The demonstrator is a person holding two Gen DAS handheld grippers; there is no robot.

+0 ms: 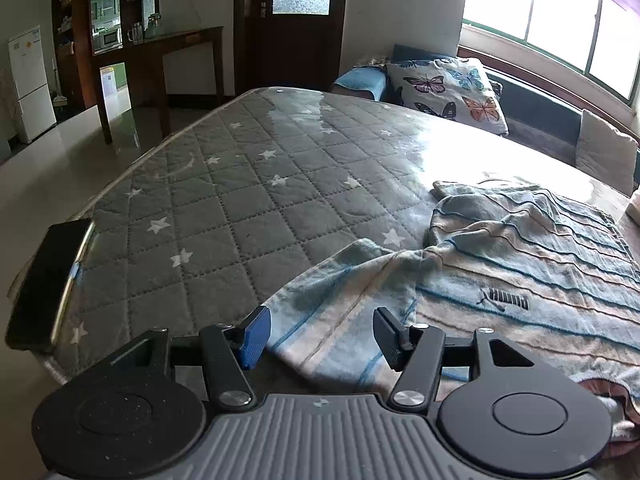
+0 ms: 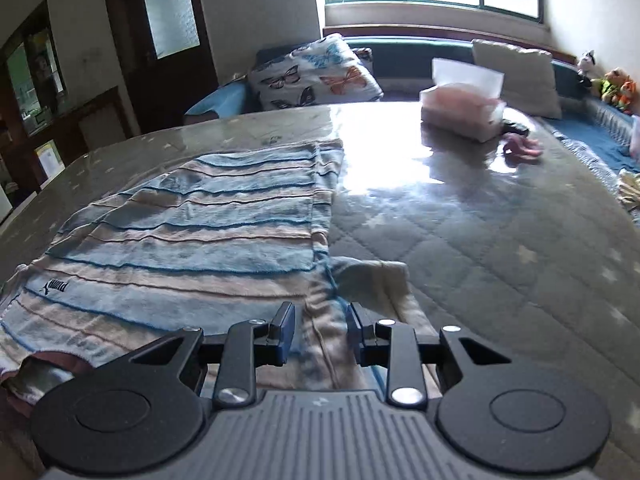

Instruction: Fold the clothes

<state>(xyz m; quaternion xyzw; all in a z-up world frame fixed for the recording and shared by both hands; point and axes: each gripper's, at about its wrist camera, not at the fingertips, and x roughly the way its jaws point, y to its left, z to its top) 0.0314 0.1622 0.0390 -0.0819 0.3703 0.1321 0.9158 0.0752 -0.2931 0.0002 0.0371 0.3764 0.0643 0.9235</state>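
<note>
From the left wrist, one striped shirt (image 1: 520,272) lies flat on the quilted table cover (image 1: 240,184), its long axis running away toward the window, one sleeve (image 1: 332,312) spreading between the wide-open fingers of the left gripper (image 1: 322,338), which grips nothing. From the right wrist, the same shirt (image 2: 192,232) stretches hem-far, its other sleeve (image 2: 360,292) lying between the parted, empty fingers of the right gripper (image 2: 320,332); one tissue box (image 2: 460,116) sits well beyond.

Ahead of the left tongs (image 1: 320,336) the quilted mat (image 1: 240,184) lies bare; a phone (image 1: 48,284) sits at their left. Ahead-right of the right tongs (image 2: 320,334), a tissue box (image 2: 460,114) stands well apart.
</note>
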